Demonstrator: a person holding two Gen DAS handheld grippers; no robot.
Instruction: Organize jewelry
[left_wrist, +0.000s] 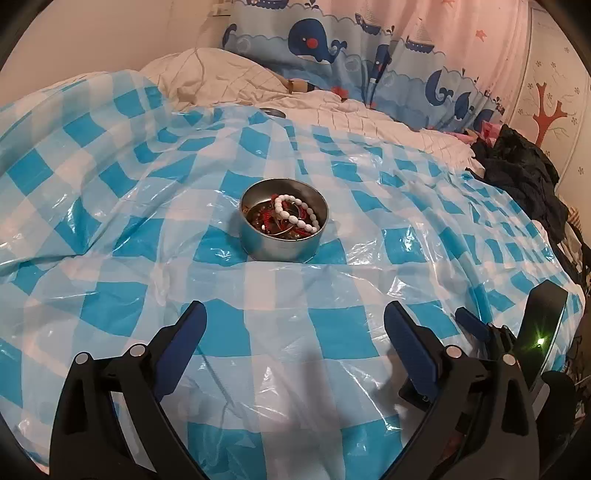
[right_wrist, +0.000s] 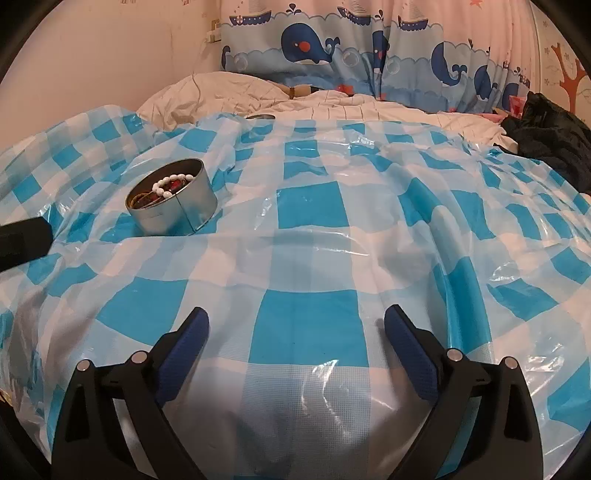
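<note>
A round metal tin (left_wrist: 283, 240) stands on the blue-and-white checked plastic sheet (left_wrist: 147, 221), straight ahead of my left gripper (left_wrist: 295, 314). Inside lie a white bead bracelet (left_wrist: 297, 214), red beads and a metal bangle. In the right wrist view the tin (right_wrist: 184, 210) stands at the left, with the white bracelet (right_wrist: 170, 186) on top. My left gripper is open and empty, short of the tin. My right gripper (right_wrist: 295, 317) is open and empty over the sheet (right_wrist: 314, 206). It also shows at the right of the left wrist view (left_wrist: 480, 328).
A small metal lid (left_wrist: 273, 112) lies at the sheet's far edge, also in the right wrist view (right_wrist: 260, 116). White bedding (left_wrist: 221, 77) and a whale-print curtain (left_wrist: 369, 48) lie behind. Dark clothes (left_wrist: 524, 177) are piled at the right.
</note>
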